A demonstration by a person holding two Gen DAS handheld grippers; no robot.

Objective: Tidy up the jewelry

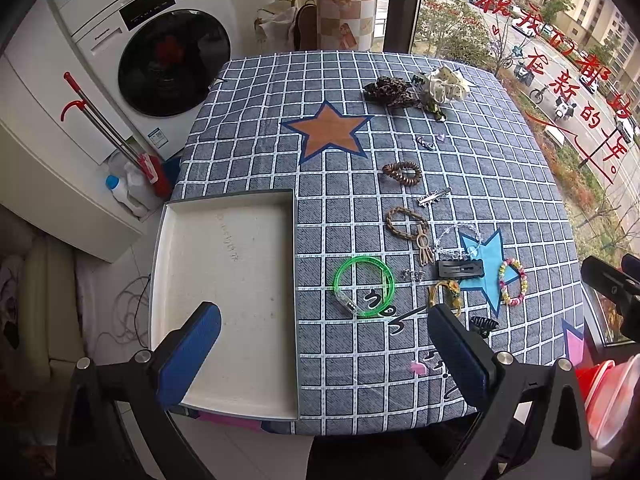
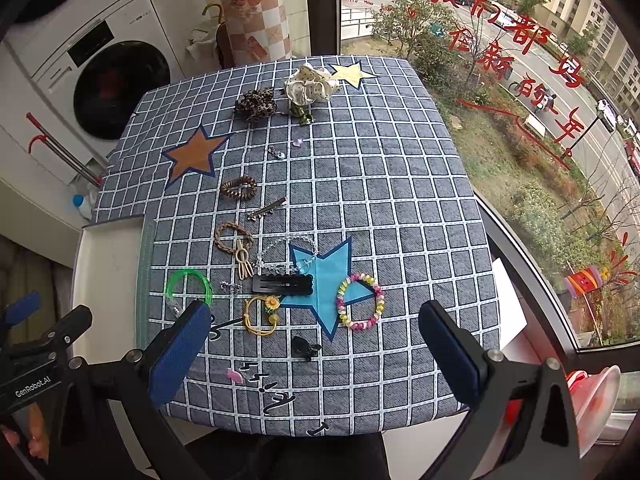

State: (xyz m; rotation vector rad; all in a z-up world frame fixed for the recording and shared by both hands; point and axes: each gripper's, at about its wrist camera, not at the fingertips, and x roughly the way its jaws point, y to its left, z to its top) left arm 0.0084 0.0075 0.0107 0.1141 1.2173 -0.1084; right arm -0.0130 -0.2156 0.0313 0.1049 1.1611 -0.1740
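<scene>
Both claws wide open and empty above the near edge of the checked tablecloth [image 1: 460,160]: left gripper [image 1: 324,340] spread with one blue pad over the white tray [image 1: 224,264] and the other over the cloth, right gripper [image 2: 314,344] spread over the cloth's near right part. Tray lying bare at the table's left edge, well apart from most pieces. Jewelry strung out in a loose line from far to near — cream scrunchie [image 2: 310,84] and leopard scrunchie [image 2: 256,104] at the far end, just beside each other; then a brown spiral hair tie [image 2: 239,189], a silver clip [image 2: 267,209], a braided tan bracelet [image 2: 233,236] touching a small wooden charm. Nearer, a clear bead strand [image 2: 286,256] lying partly on the blue star patch [image 2: 326,280], a black hair clip [image 2: 282,284] at that star's left edge, a pastel bead bracelet [image 2: 360,302] resting on the star. Green bangle [image 1: 364,286] closest to the tray, just beside it. Yellow sunflower hair tie [image 2: 262,314] and small black claw clip [image 2: 305,347] nearest the front, between the right gripper's pads.
</scene>
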